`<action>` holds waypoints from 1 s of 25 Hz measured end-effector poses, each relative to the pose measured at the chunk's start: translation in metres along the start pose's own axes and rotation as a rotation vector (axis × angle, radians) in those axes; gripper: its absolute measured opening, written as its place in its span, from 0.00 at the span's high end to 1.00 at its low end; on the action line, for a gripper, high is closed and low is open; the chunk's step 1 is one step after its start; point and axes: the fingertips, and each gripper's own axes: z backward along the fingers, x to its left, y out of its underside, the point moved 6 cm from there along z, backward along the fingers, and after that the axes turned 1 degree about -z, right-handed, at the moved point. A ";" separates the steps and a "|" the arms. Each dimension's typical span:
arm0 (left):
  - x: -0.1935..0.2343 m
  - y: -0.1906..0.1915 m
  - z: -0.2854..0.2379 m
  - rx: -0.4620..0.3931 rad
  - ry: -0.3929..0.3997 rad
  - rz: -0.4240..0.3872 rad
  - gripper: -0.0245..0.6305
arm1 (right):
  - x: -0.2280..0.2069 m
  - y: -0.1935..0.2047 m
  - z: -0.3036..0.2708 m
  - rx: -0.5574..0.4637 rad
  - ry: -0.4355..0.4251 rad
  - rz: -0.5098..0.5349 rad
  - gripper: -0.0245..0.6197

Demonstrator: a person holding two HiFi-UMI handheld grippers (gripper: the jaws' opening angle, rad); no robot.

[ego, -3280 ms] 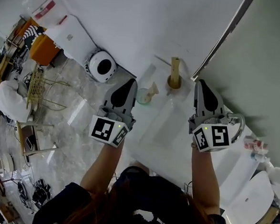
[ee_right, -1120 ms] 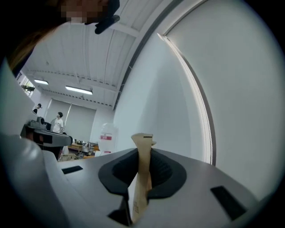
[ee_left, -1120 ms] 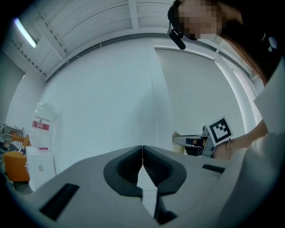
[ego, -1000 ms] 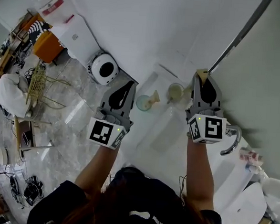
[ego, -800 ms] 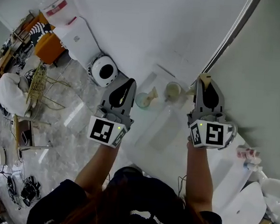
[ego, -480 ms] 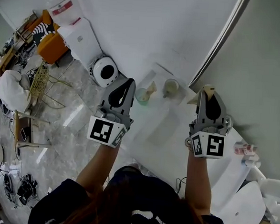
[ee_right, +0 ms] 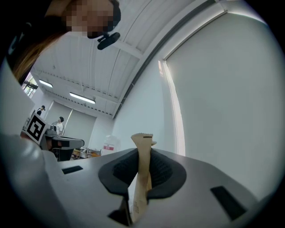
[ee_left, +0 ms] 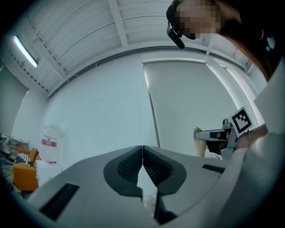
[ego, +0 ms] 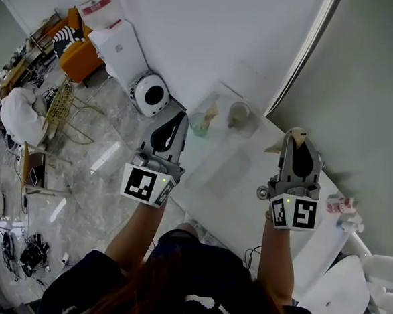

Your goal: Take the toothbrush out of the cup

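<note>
Grey ribbed pads of the right gripper [ee_right: 142,156] are clamped on the toothbrush [ee_right: 141,178], a narrow gap left between the jaws by its width. It is a flat, tan strip with a matt, paper-like surface. It stands upright in the jaws, and its notched top edge pokes out above the pads. The head view shows it held over the white bench [ego: 222,178], near the edge that runs along the wall and well apart from the cup [ego: 238,114]. The cup is clear and round and stands at the bench's far end. A second, green-tinted cup [ego: 199,124] stands near it, toward the far left corner, with something pale sticking out. The left gripper [ee_left: 142,153] has its jaws pressed together on nothing.
</note>
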 end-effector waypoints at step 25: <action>0.176 0.076 -0.096 0.005 0.385 0.084 0.93 | 0.069 0.055 -0.072 0.060 0.488 -0.038 0.87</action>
